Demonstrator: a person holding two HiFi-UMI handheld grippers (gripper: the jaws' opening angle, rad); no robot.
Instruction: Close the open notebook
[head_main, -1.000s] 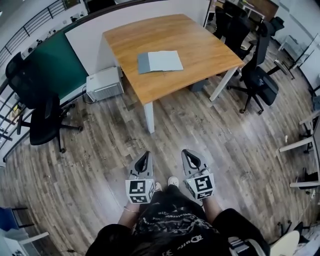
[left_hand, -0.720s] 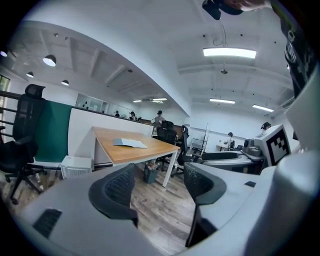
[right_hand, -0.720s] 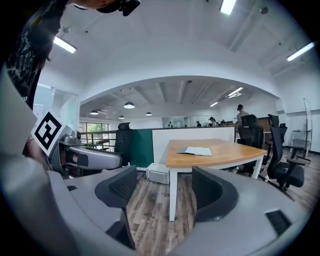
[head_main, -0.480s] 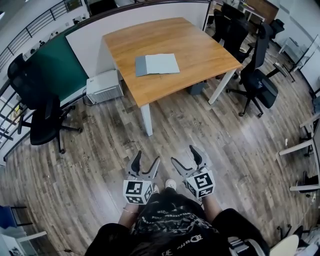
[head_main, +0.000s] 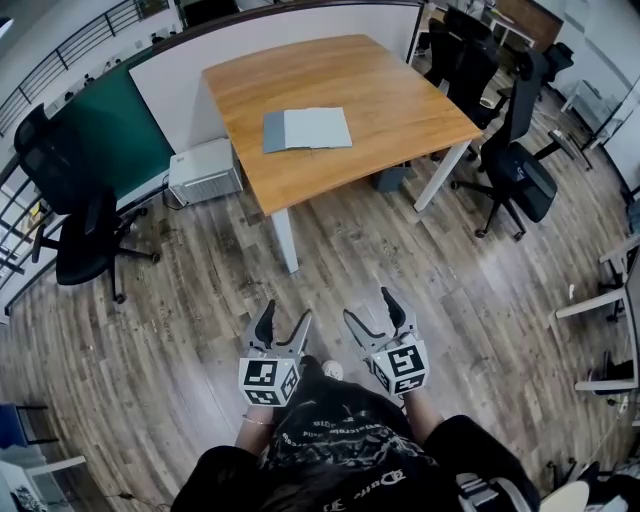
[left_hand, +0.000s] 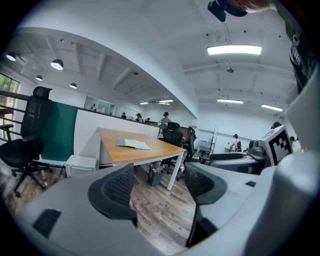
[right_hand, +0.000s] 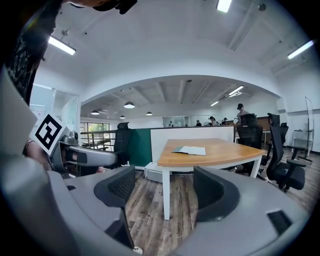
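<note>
Open notebook (head_main: 308, 129): flat on the wooden table (head_main: 380, 90), toward its left half, darker grey leaf at left, paler leaf at right. Seen from the left gripper view (left_hand: 132, 144) and the right gripper view (right_hand: 190, 150) as a thin pale sheet on the tabletop, far beyond both sets of jaws. Touched by neither gripper; well apart from both.

Left gripper (head_main: 285, 315): held low in front of the body, over the wood-plank floor (head_main: 200, 300), aimed toward the table. Spread wide at the jaws, just opened, with nothing between them (left_hand: 159, 175) except floor and a table leg in the distance. Marker cube (head_main: 268, 382) at the rear.

Right gripper (head_main: 368, 308): just beside the left one, at like height, likewise aimed at the table. Spread wide, just opened, empty (right_hand: 162, 182). Marker cube (head_main: 402, 367) at the rear.

Table: light wood top, white legs, set against a green-and-white partition (head_main: 110, 125).

White boxy unit (head_main: 205, 170): on the floor beside the table's left edge, against the partition.

Black office chair (head_main: 75, 215): left of the table, on the floor.

Further black office chairs (head_main: 515, 150): right of the table.
</note>
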